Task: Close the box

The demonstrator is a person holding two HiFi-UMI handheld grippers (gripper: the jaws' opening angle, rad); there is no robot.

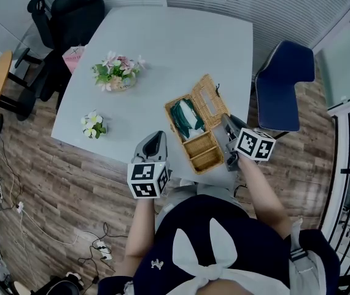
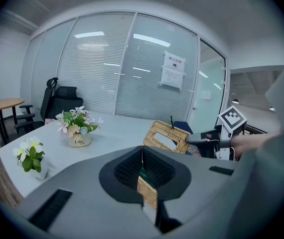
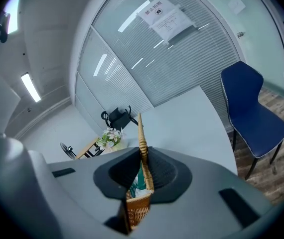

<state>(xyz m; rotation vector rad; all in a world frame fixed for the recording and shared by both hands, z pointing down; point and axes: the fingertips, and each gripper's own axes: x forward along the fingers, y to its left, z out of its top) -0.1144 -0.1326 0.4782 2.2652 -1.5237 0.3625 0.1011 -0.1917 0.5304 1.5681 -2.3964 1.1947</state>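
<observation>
**Q.** White table (image 1: 163,48), seen from above. What do we read at the fingers?

**A.** We read the right gripper (image 3: 141,185) with its fingers (image 3: 166,172) pinching the rim of the wicker lid (image 3: 141,133), which stands edge-on between them. The left gripper (image 2: 142,158) has its fingers pressed together on nothing. It hovers just beside the box (image 1: 201,151), apart from it.

**Q.** And the box itself?

**A.** We place it near the table's front edge, between the two grippers. It is open, with green contents (image 1: 186,118) in the far compartment, and the lid leans outward toward the right gripper.

**Q.** Which step is in hand?

**A.** We judge it the start of closing: the lid is gripped but not yet swung. The next move calls for carrying the rim in an arc over the hinge and down onto the body, with release only once it lies flat.
</observation>
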